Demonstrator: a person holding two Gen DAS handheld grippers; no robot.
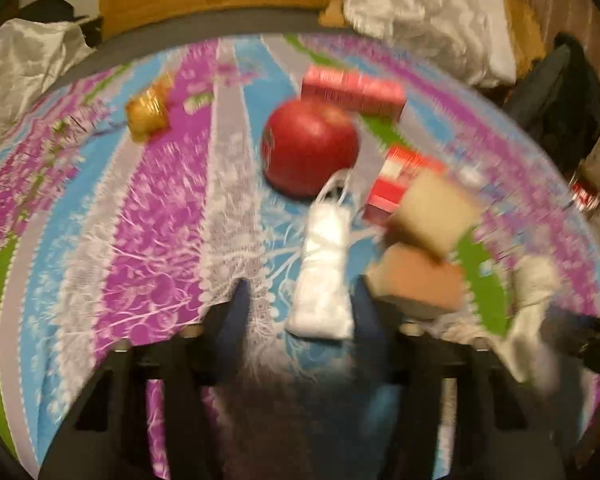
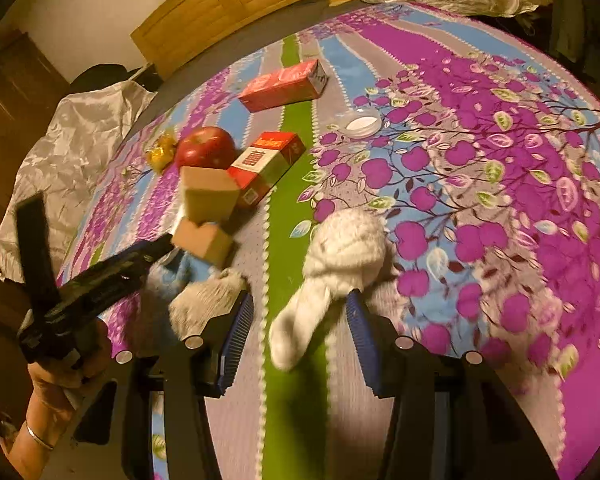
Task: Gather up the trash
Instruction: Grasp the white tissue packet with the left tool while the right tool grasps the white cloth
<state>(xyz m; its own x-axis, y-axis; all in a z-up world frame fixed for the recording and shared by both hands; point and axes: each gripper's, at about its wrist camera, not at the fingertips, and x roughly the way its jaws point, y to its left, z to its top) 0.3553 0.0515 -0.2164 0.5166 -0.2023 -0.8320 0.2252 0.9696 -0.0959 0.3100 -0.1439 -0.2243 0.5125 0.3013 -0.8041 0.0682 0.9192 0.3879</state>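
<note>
No trash is yet gathered: beside the apple (image 1: 310, 146), a white wad (image 1: 324, 276) and tissue (image 2: 340, 264) are straddled by spread, unpinching left gripper (image 1: 300, 300) and right gripper (image 2: 300, 312).

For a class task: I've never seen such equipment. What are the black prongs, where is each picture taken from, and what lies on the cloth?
A person holds a two-finger gripper in each hand, and a camera on each looks along its fingers. One picture is from the left gripper, the other from the right gripper. On the patterned tablecloth lie an apple, red cartons, cardboard boxes and a gold wrapper. A white bundle lies between the left's open fingers and a crumpled tissue between the right's. Neither is gripped.
</note>
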